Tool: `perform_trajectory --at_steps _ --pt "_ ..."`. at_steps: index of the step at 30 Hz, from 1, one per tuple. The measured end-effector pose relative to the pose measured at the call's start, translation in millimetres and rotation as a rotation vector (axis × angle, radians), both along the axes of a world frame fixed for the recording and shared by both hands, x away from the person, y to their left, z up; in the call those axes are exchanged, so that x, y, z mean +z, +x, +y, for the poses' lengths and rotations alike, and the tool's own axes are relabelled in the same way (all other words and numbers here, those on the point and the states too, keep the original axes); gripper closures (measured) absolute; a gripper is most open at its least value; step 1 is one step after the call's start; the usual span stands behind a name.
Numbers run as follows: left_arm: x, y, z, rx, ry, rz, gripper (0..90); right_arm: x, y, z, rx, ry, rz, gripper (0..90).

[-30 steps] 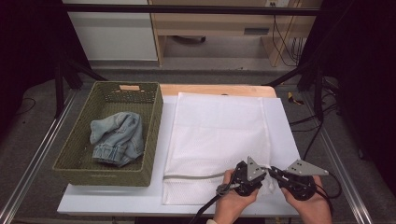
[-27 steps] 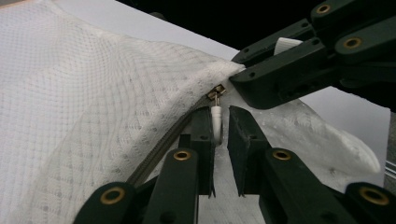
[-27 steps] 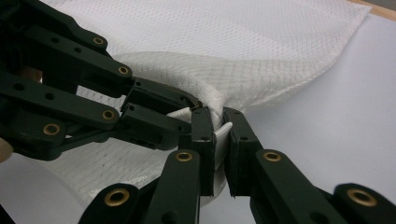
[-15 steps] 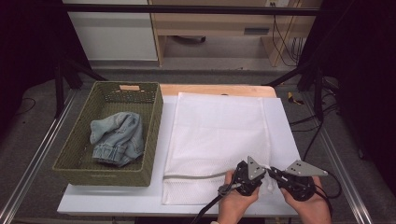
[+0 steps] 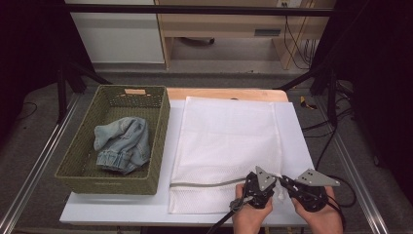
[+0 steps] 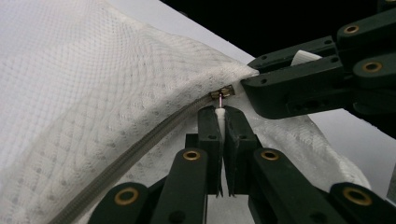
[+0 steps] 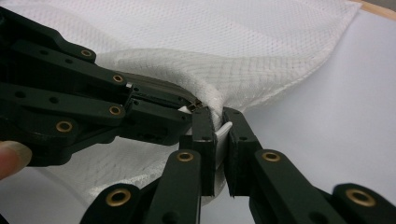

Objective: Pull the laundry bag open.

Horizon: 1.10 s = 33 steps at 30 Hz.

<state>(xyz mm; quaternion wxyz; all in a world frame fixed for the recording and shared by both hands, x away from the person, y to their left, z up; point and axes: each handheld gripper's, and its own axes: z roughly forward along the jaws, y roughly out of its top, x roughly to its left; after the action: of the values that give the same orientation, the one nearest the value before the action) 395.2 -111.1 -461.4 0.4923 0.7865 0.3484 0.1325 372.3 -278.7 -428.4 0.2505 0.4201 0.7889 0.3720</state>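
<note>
White table (image 5: pixel 122 207): mesh laundry bag (image 5: pixel 229 141), green basket (image 5: pixel 158 146); basket tag (image 5: pixel 135 91) unreadable.

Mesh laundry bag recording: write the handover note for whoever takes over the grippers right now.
Left gripper: shut on the zipper pull, jaws just closed.
Right gripper: shut on the mesh laundry bag at its corner by the zipper's end.
Bag lies flat on the white table; its zipper looks closed.
Denim garment lies in the green basket.
Done: both grips set. Left: probably unzip the bag and load the garment.
</note>
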Motion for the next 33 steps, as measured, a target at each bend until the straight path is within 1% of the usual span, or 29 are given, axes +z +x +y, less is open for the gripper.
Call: perform_trajectory --at_steps 1,2,4,6,7,8,9,10,12,15,16,17,19,20,21,22,23,24,25,28,29,31,33 --pt "-0.6 0.1 0.5 0.015 0.003 0.002 87.1 -0.3 -0.3 0.4 -0.004 0.000 0.000 84.7" --pt "-0.6 0.1 0.5 0.015 0.003 0.002 87.1 -0.3 -0.3 0.4 -0.004 0.000 0.000 84.7" --pt "-3.1 1.6 4.5 0.032 -0.028 0.021 87.1 0.1 -0.2 -1.5 -0.007 0.004 -0.002 84.8" --pt "-4.2 1.5 6.3 0.034 -0.030 0.025 87.1 -0.2 -0.6 -1.3 -0.010 0.009 0.002 84.8" --pt "-5.2 0.5 7.8 0.041 -0.016 0.015 87.1 -1.4 -0.7 -1.6 -0.009 0.005 0.005 84.8" --pt "-5.2 0.5 7.8 0.041 -0.016 0.015 87.1 -1.4 -0.7 -1.6 -0.009 0.005 0.005 84.8" --pt "-7.6 0.3 9.2 0.039 -0.050 0.037 87.1 -2.1 -1.1 -0.9 -0.014 0.012 0.013 84.8" --pt "-8.7 -0.1 9.5 0.040 -0.066 0.042 87.1 -2.5 -0.9 -0.8 -0.015 0.012 0.010 84.7" --pt "-10.1 -1.6 9.8 0.041 -0.074 0.050 87.1 -3.7 -0.8 -1.1 -0.021 0.012 0.011 84.6" --pt "-10.7 -4.1 9.3 0.049 -0.075 0.042 87.0 -6.1 -0.2 -1.4 -0.030 0.017 0.012 84.5" --pt "-11.1 -4.6 9.6 0.055 -0.076 0.044 87.1 -6.9 0.1 -1.2 -0.034 0.031 0.019 84.5" --pt "-12.2 -4.0 10.0 0.059 -0.080 0.048 87.0 -7.2 0.4 -1.4 -0.034 0.026 0.018 84.6" --pt "-13.1 -3.6 11.8 0.078 -0.075 0.053 87.0 -7.7 0.8 -0.1 -0.033 0.015 0.012 84.7" --pt "-13.1 -3.6 11.8 0.078 -0.075 0.053 87.1 -8.1 1.1 0.2 -0.032 0.003 0.005 84.7" --pt "-13.1 -3.9 14.0 0.089 -0.079 0.058 87.0 -8.0 1.0 0.0 -0.038 0.005 0.007 84.7" --pt "-13.1 -3.9 14.0 0.089 -0.079 0.058 87.1 -8.0 1.2 -0.8 -0.038 0.007 0.007 84.7" --pt "-12.7 -5.9 16.3 0.096 -0.074 0.058 87.1 -8.2 0.9 -1.8 -0.046 0.013 0.009 84.7" --pt "-12.7 -5.9 16.3 0.096 -0.074 0.058 87.1 -8.2 0.9 -1.8 -0.046 0.013 0.009 84.7" --pt "-13.1 -7.8 16.9 0.097 -0.063 0.056 87.1 -9.7 0.4 -2.1 -0.044 0.012 0.010 84.7" --pt "-13.5 -9.3 16.9 0.098 -0.065 0.054 87.0 -9.4 -0.5 -1.8 -0.047 0.015 0.016 84.7" --pt "-13.2 -10.3 16.9 0.099 -0.060 0.047 87.1 -8.5 -0.1 -1.7 -0.046 0.017 0.015 84.7" --pt "-13.2 -10.2 17.5 0.103 -0.072 0.053 87.1 -8.7 -0.3 -1.1 -0.051 0.015 0.018 84.7" --pt "-13.3 -9.9 18.1 0.102 -0.071 0.054 87.0 -8.9 -0.3 -0.9 -0.050 0.013 0.014 84.6"
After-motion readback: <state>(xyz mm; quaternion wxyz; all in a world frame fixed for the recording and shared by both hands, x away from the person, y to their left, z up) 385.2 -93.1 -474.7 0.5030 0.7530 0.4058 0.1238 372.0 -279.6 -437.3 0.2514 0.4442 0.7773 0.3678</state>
